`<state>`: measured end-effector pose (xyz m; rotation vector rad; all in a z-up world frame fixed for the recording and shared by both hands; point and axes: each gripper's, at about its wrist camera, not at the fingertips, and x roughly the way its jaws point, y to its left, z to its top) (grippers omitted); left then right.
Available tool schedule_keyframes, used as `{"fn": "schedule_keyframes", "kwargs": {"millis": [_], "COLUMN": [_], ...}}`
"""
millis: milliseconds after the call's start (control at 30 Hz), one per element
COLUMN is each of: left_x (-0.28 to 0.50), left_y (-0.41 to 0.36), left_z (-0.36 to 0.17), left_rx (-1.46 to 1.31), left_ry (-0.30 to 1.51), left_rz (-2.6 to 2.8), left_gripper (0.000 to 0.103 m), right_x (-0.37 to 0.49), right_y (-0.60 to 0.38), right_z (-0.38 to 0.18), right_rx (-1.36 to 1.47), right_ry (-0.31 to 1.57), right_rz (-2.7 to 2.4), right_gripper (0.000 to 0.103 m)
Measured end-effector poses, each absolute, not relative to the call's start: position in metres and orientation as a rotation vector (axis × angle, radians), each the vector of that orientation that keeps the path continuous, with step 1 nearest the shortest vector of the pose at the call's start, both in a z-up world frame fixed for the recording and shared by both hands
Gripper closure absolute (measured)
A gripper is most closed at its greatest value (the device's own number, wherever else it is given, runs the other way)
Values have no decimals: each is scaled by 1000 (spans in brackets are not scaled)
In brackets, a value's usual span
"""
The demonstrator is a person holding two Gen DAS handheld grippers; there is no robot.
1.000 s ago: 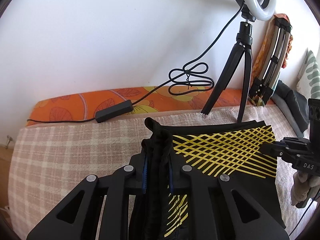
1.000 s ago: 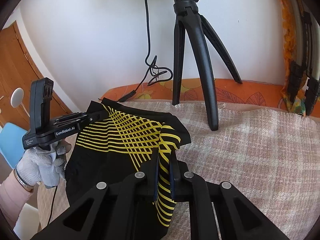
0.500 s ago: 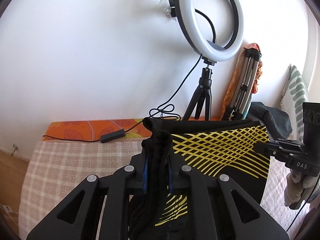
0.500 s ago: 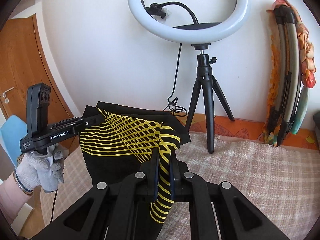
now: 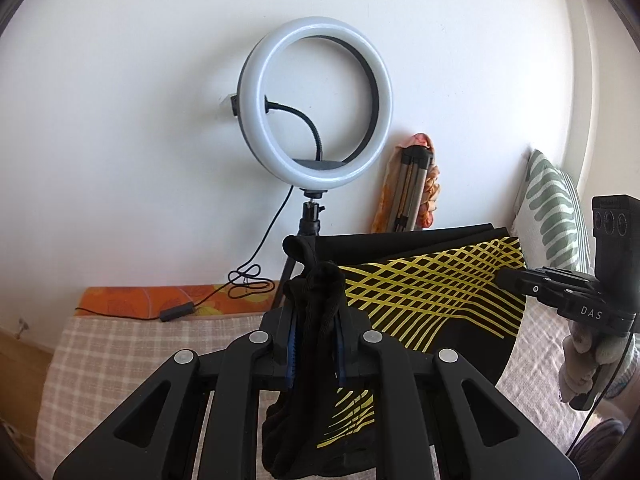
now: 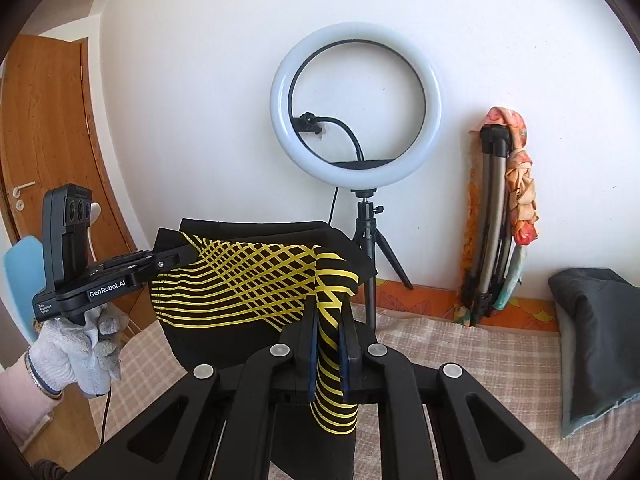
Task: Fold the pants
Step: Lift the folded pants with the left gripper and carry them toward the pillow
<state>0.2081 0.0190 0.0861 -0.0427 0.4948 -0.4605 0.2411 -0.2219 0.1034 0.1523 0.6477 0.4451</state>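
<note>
The pants point(image 5: 432, 300) point(image 6: 240, 288) are black with yellow criss-cross lines, and they hang stretched in the air between both grippers, above the bed. My left gripper point(image 5: 316, 340) is shut on a bunched black edge of the pants. In the right wrist view that same left gripper point(image 6: 182, 258) pinches the pants' far corner, held by a gloved hand point(image 6: 80, 352). My right gripper point(image 6: 330, 344) is shut on a yellow-striped fold that drapes down between its fingers. The right gripper point(image 5: 508, 276) also shows at the right of the left wrist view, clamped on the other corner.
A plaid bedcover point(image 5: 120, 352) point(image 6: 460, 344) lies below. A ring light on a tripod point(image 5: 316, 112) point(image 6: 356, 100) stands at the wall with its cable point(image 5: 248, 280). A folded tripod with orange cloth point(image 6: 500, 216), a grey cushion point(image 6: 596, 332), a striped pillow point(image 5: 552, 208) and a wooden door point(image 6: 44, 128) surround the bed.
Both grippers have risen with the pants, lifting them off the bedcover. The view has tipped upward, so the whole ring light now shows and the bed sits lower.
</note>
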Motion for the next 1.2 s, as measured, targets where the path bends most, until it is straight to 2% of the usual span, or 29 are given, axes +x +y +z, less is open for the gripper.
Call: {"fn": "schedule_keyframes", "kwargs": {"millis": [567, 1200], "left_x": [164, 171], "left_y": [-137, -305], "left_z": [133, 133], "left_rx": [3, -31], "left_ry": [447, 460], "left_rz": [-666, -871], "left_gripper": [91, 91], "right_x": [164, 143], "right_y": [-378, -544], "right_z": [158, 179], "right_rx": [172, 155], "right_ry": [571, 557], "right_rz": [246, -12], "right_gripper": [97, 97]}}
